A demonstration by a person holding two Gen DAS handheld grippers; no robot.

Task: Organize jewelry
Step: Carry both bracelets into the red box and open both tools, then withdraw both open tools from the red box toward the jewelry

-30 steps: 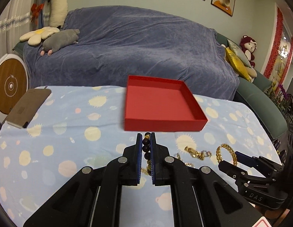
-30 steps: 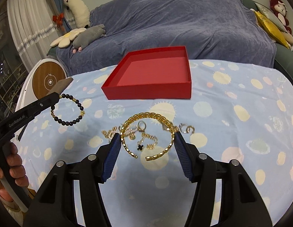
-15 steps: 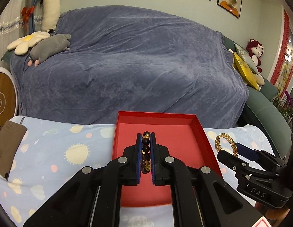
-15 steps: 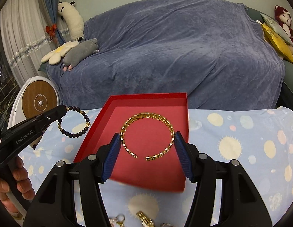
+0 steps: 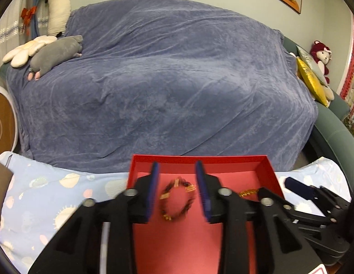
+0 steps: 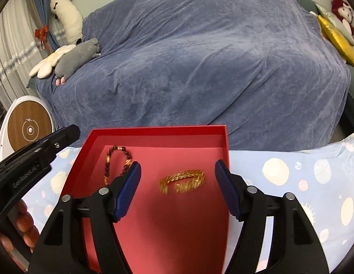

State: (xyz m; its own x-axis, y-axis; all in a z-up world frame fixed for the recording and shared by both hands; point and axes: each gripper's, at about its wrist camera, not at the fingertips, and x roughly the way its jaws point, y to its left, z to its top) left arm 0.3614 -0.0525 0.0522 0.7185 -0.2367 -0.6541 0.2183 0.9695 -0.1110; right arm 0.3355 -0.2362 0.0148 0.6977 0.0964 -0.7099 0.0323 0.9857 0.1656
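Note:
A red shallow box stands on the blue spotted tablecloth; it also shows in the right wrist view. My left gripper is open above the box, and the dark bead bracelet shows blurred between its fingers, free of them. The bracelet also shows in the right wrist view at the box's left side. My right gripper is open above the box, and the gold chain cuff shows blurred between its fingers, untouched by them. A bit of the cuff shows in the left wrist view.
A sofa under a blue-grey throw stands right behind the table. Plush toys lie on its left end and cushions on its right. A round white and wood device stands at the left. The tablecloth extends to the box's right.
Both grippers have opened over the red box. The bead bracelet has left the left gripper and the gold cuff has left the right gripper; both are now down in the box.

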